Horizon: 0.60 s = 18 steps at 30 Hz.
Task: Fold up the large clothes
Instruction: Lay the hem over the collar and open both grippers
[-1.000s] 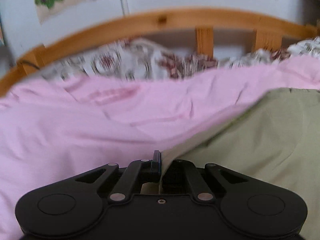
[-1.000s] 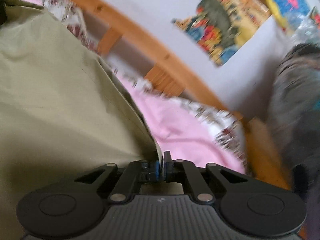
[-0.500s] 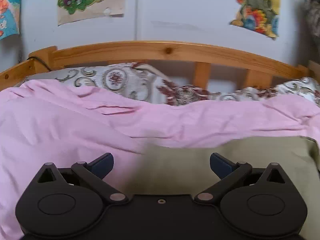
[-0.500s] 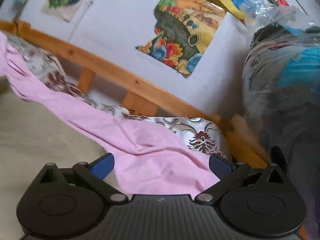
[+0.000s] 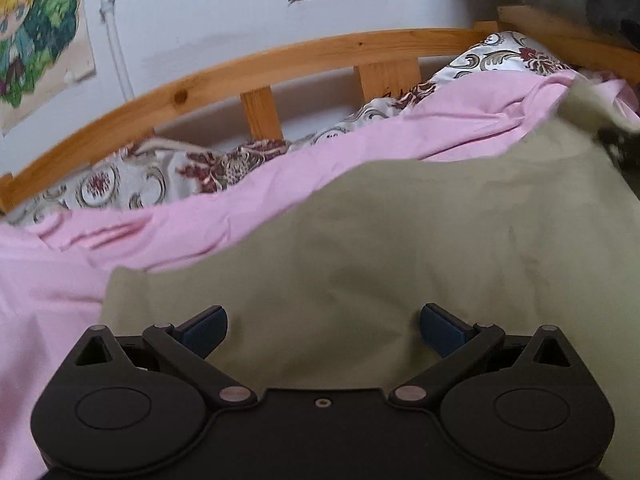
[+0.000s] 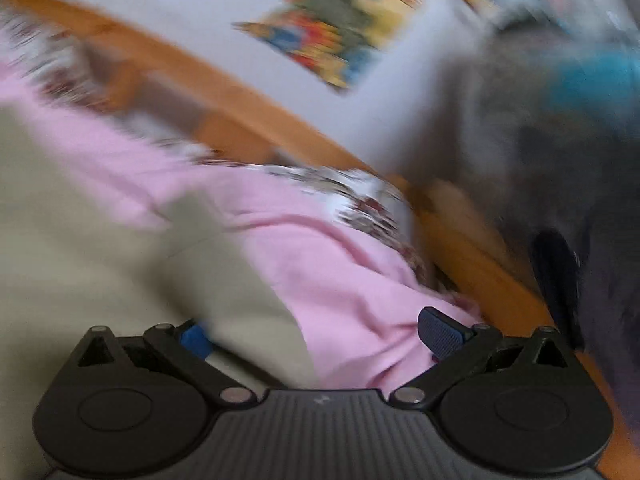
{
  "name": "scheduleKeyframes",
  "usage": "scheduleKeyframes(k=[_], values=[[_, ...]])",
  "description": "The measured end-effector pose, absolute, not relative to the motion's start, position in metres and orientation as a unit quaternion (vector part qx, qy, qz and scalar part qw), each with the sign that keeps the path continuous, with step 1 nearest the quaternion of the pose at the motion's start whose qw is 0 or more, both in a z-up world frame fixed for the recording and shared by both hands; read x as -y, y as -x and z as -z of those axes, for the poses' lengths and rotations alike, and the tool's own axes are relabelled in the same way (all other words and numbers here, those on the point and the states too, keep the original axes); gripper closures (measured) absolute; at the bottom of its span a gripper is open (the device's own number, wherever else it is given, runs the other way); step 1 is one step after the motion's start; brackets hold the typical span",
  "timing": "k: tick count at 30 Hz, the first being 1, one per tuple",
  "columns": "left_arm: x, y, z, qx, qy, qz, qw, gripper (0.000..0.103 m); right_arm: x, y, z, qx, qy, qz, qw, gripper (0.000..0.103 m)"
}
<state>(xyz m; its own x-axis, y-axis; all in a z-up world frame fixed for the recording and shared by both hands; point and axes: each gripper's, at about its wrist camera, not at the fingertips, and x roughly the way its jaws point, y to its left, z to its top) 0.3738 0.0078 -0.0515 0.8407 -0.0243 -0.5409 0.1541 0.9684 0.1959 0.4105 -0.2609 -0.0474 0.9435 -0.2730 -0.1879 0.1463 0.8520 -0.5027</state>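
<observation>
Behind everything, a curved wooden bed rail [image 5: 304,56] spans ten to two o'clock; olive-green cloth garment [image 5: 420,248] covers pink bedsheet [image 5: 72,264]. Left gripper [image 5: 323,326] and right gripper [image 6: 316,332] both gape, empty.

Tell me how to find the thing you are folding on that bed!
Find the wooden bed rail under the pictures on the wall, then look down to the pink sheet over the bed. The olive-green cloth lies flat on top of it, just ahead of the open left tongs. It is the only plain green fabric; its neighbours are pink or flowery.
</observation>
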Motion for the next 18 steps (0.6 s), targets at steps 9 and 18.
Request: scheduleKeyframes(k=[9,18], values=[[-0.037,-0.384,0.025,-0.242,-0.032,0.025,0.969,0.001,0.206,-0.378,0.004,-0.173,0.166,-0.012,0.971,0.0],[-0.046,-0.427,0.065,-0.274,-0.016,-0.05,0.96,0.001,0.119,-0.39,0.079,-0.158,0.184,-0.05,0.969,0.0]])
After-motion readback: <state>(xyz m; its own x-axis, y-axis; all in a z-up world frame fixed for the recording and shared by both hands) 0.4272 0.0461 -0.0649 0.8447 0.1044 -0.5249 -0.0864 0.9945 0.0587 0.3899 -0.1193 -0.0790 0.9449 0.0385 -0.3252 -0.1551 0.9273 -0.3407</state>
